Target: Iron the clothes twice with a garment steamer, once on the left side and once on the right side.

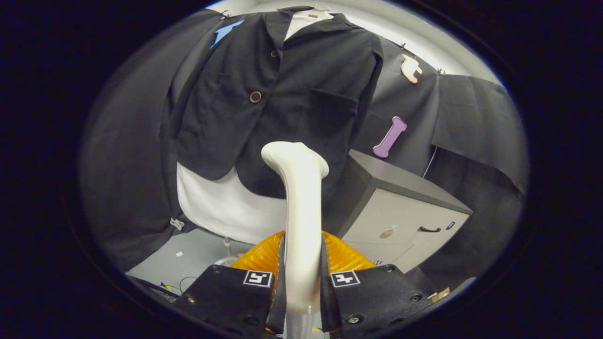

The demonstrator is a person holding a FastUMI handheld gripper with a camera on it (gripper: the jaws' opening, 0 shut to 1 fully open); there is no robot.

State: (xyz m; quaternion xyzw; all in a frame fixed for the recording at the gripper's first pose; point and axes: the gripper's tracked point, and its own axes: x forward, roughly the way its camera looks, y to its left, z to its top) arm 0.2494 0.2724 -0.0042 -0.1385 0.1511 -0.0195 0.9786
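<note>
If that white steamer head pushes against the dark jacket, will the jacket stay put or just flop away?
Probably flop a bit. The jacket hangs loose from a hanger, its front hem curling free, so it looks soft and would likely swing. The white cloth behind may cushion it. The gripper grips the steamer firmly.

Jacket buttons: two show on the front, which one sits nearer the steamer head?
The lower button, the larger brown one beside the front opening. The other sits higher, under the lapel. The gripper is shut on the steamer, whose head rises toward the jacket hem.

Black jacket [282, 94], white steamer [301, 207], orange ribbed part [348, 256], maybe base.
</note>
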